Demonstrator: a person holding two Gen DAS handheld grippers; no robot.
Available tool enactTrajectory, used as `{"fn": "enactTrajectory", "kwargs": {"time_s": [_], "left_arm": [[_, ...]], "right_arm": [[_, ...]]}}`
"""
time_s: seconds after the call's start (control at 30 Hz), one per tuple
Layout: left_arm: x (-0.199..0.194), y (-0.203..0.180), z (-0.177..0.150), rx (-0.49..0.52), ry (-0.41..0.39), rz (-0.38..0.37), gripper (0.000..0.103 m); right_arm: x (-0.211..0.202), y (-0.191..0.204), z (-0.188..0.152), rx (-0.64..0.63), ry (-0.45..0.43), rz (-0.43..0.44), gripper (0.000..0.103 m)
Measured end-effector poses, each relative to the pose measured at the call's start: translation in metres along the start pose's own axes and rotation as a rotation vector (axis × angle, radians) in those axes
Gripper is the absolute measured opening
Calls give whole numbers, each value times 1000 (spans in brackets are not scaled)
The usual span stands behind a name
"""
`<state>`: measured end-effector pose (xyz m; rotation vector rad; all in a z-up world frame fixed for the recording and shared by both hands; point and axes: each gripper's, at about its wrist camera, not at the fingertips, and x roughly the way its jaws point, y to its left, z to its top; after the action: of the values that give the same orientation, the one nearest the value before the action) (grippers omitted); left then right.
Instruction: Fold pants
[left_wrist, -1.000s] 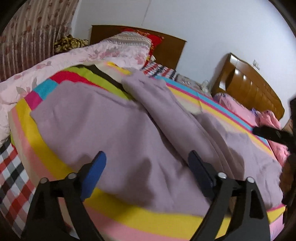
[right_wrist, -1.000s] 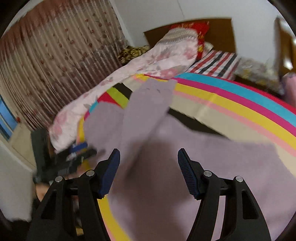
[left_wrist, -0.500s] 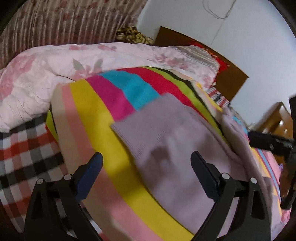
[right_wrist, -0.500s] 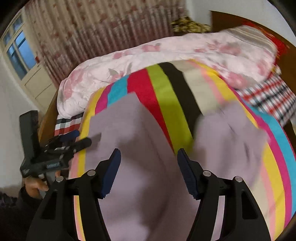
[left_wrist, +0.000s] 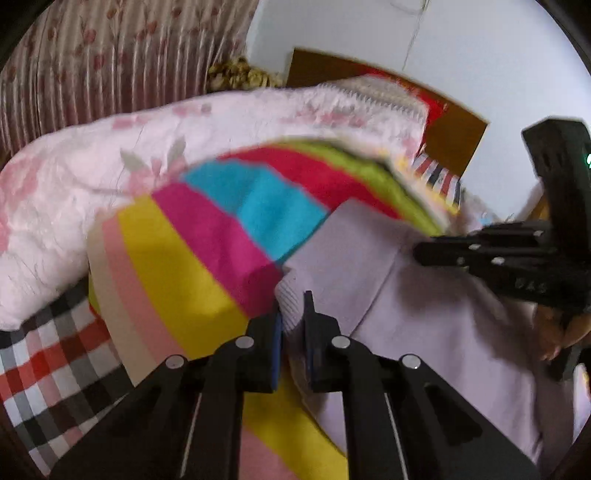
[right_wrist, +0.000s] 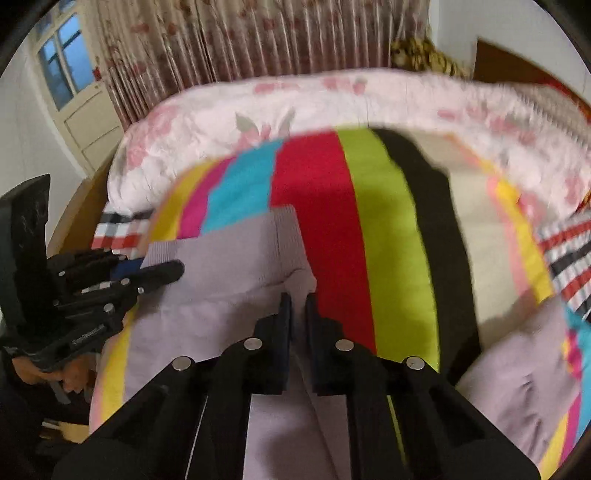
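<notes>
Two grippers grip the same pair of lilac pants, which lie spread on a bed covered by a striped blanket.

In the left wrist view, the left gripper (left_wrist: 292, 325) has just closed its jaws, and they now pinch the ribbed waistband corner of the pants (left_wrist: 424, 325) between the blue pads. The cloth runs away to the right over the striped blanket (left_wrist: 207, 251), whose yellow, magenta, cyan and red bands show beside it. A pink floral quilt (left_wrist: 110, 177) lies bunched along the far side, and a checked sheet (left_wrist: 48, 358) shows at the lower left. The right gripper (left_wrist: 419, 253) reaches in from the right edge, its tips on the lilac cloth.

In the right wrist view, the right gripper (right_wrist: 298, 317) has also just closed, its jaws narrow and clamped on a raised fold of the pants (right_wrist: 229, 280) just below the waistband. The left gripper (right_wrist: 177, 268) rests at the waistband's left end. One trouser leg (right_wrist: 524, 387) lies bunched at the lower right. A curtain (right_wrist: 295, 33) hangs behind the bed.
</notes>
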<state>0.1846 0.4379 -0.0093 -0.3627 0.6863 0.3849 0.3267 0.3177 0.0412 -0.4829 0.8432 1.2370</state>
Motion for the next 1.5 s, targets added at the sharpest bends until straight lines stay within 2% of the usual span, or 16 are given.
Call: {"fn": "enactTrajectory", "kwargs": {"time_s": [0.07, 0.2, 0.27, 0.3, 0.37, 0.4, 0.47, 0.6, 0.73, 0.87, 0.93, 1.03, 1.17, 1.37, 1.47, 1.5], "left_arm": [[-10, -1, 10, 9, -54, 46, 9], [22, 6, 9, -35, 68, 99, 11], [32, 6, -1, -8, 80, 133, 17], [27, 5, -2, -1, 64, 163, 36], [4, 7, -4, 1, -5, 220, 97], [-9, 9, -6, -4, -50, 221, 100], [-39, 9, -13, -5, -120, 194, 101], [-67, -3, -34, 42, -117, 65, 101], [-76, -21, -59, 44, -89, -12, 101], [-70, -42, -77, 27, -40, -78, 101], [-72, -51, -82, 38, -28, -100, 101], [-85, -53, -82, 59, -54, -99, 101], [-93, -35, -82, -12, -81, -103, 101], [-87, -3, -88, -236, -71, -117, 101], [-92, 10, -95, -250, -66, -72, 101], [-94, 16, -96, -258, -66, -64, 101]], "right_arm": [[1, 2, 10, 13, -14, -12, 9], [40, -3, 3, 46, 92, -36, 10], [30, -8, 3, 90, 92, -17, 24], [21, -11, 3, 120, 97, -3, 34], [-22, -25, -3, 172, 22, 48, 47], [-39, -30, -8, 185, -15, 28, 55], [-81, -60, -32, 254, -75, -65, 70], [-122, -137, -96, 494, -74, -184, 63], [-115, -182, -146, 681, -29, -187, 56], [-90, -167, -139, 607, 14, -212, 42], [-86, -157, -130, 552, 47, -240, 10], [-110, -143, -117, 486, -11, -257, 10], [-140, -78, -71, 351, -131, -179, 10], [-101, 37, 1, 152, -100, -17, 12], [-75, 67, 12, 129, -19, 232, 16], [-78, 74, 13, 119, -38, 254, 27]]}}
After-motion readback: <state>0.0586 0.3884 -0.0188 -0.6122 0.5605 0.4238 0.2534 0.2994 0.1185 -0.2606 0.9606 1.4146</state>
